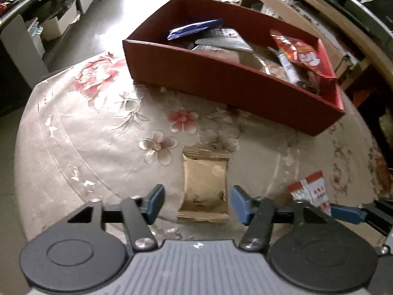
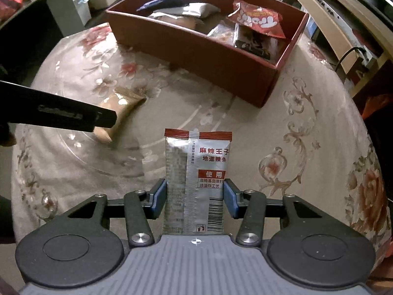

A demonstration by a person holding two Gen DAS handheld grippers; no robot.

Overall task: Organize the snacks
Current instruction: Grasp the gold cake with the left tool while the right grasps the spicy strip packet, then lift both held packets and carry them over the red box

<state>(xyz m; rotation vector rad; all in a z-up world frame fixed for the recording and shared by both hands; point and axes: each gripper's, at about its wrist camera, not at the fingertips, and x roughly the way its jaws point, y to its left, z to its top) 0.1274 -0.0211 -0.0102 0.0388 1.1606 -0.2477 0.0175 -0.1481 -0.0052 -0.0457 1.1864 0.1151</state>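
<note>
A tan snack packet (image 1: 205,186) lies flat on the flowered tablecloth. My left gripper (image 1: 196,202) is open with one blue pad on each side of the packet's near end, and I cannot tell if they touch it. The packet also shows in the right wrist view (image 2: 120,108), partly behind the left gripper's black body (image 2: 56,113). A silver and red snack packet (image 2: 196,182) lies between my right gripper's (image 2: 194,198) blue pads, which stand at its edges; whether they press it is unclear. It also shows in the left wrist view (image 1: 312,191). A red box (image 1: 221,83) (image 2: 196,46) holds several snack bags.
The round table (image 1: 73,135) (image 2: 307,113) carries a flowered cloth under clear plastic. Past its edge are a grey floor, white storage boxes (image 1: 59,22) at the left, and wooden shelves (image 1: 307,12) (image 2: 343,19) at the right.
</note>
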